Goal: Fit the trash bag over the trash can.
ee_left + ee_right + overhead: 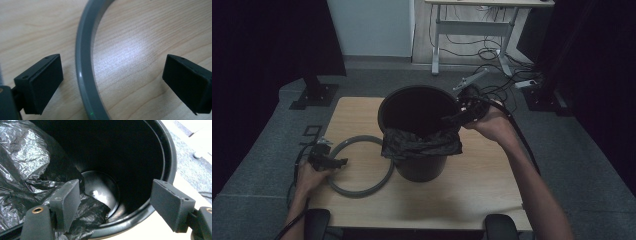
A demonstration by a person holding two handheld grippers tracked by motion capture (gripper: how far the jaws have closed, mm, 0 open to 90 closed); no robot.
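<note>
A black bin stands in the middle of the wooden table. A black plastic bag hangs crumpled over its near rim and partly inside. My right gripper hovers at the bin's right rim, jaws open. In the right gripper view the rim of the bin passes between the jaws of the right gripper, and the bag lies behind the left one. A grey ring lies flat left of the bin. My left gripper is open astride the ring without touching it.
Grey carpet surrounds the table. A white desk with loose cables beneath stands at the back. Dark curtains hang on both sides, with a black stand base at the back left.
</note>
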